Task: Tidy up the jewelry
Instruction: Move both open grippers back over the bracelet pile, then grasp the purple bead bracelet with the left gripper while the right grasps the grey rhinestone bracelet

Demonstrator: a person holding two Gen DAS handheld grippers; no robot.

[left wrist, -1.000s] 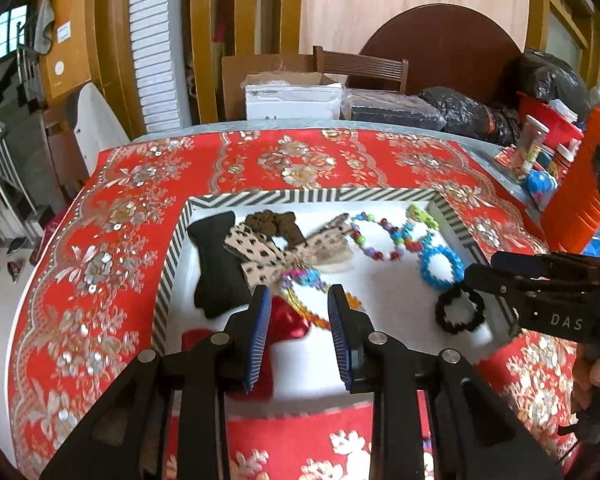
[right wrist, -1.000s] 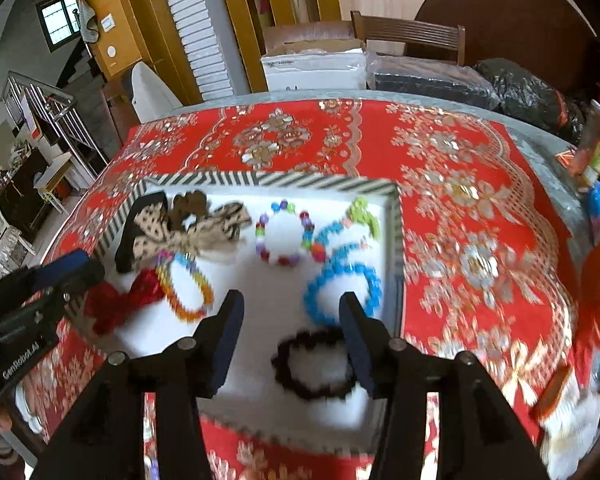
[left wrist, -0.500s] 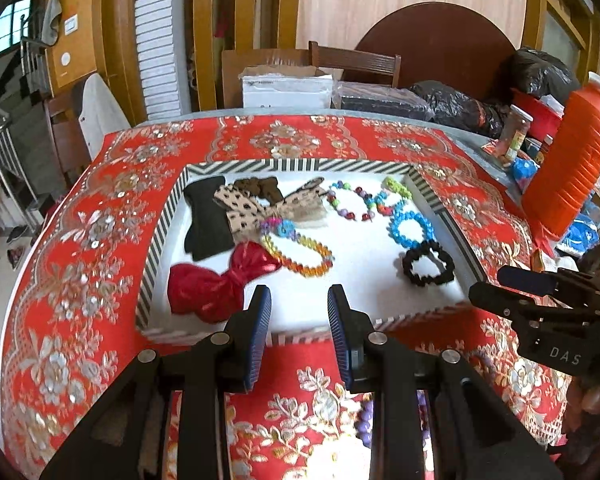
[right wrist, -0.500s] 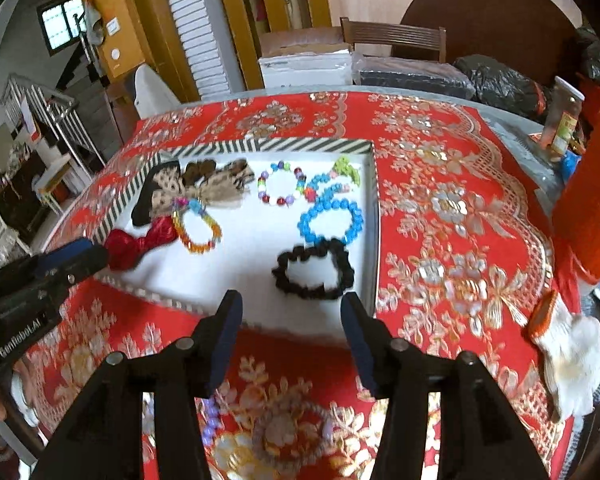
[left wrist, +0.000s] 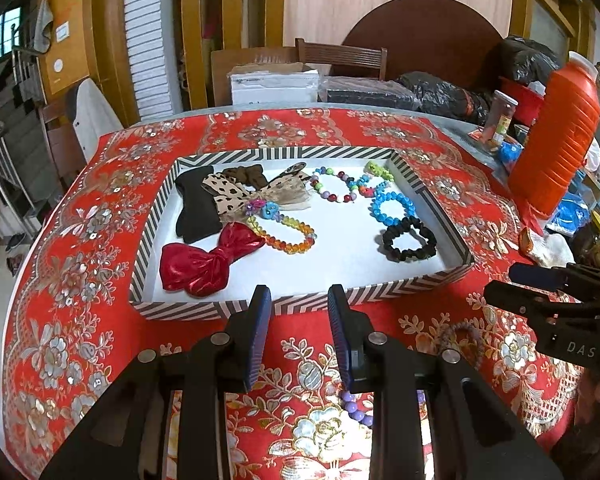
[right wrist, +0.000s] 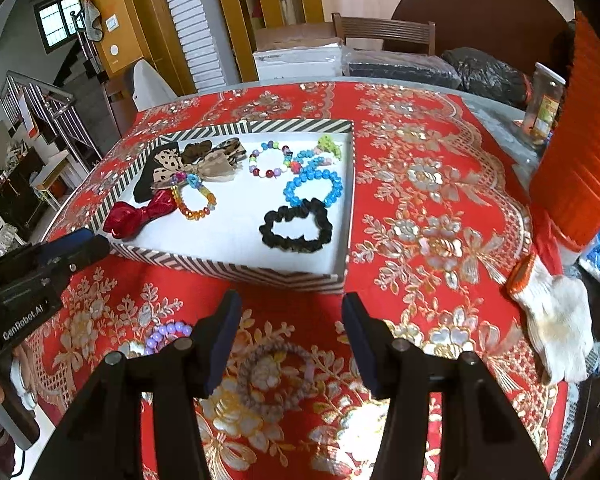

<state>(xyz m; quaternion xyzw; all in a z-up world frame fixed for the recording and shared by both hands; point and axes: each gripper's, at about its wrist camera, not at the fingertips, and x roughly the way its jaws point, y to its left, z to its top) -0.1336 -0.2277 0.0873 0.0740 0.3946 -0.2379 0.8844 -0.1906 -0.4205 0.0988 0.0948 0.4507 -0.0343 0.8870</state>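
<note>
Both grippers have pulled back from the striped tray [right wrist: 236, 270] toward the near table edge. Right gripper [right wrist: 292, 332] hangs empty, jaws parted, over the brown bead bracelet [right wrist: 274, 376] on the cloth; left gripper [left wrist: 294, 332], also parted and empty, is near the purple bracelet [left wrist: 354, 406]. Farther off, the tray holds the sorted pieces. Closing could pinch the tablecloth [right wrist: 420, 208] with the beads

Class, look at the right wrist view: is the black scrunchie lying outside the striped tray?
No. The black scrunchie lies inside the striped tray, on its white floor near the front right corner.
</note>
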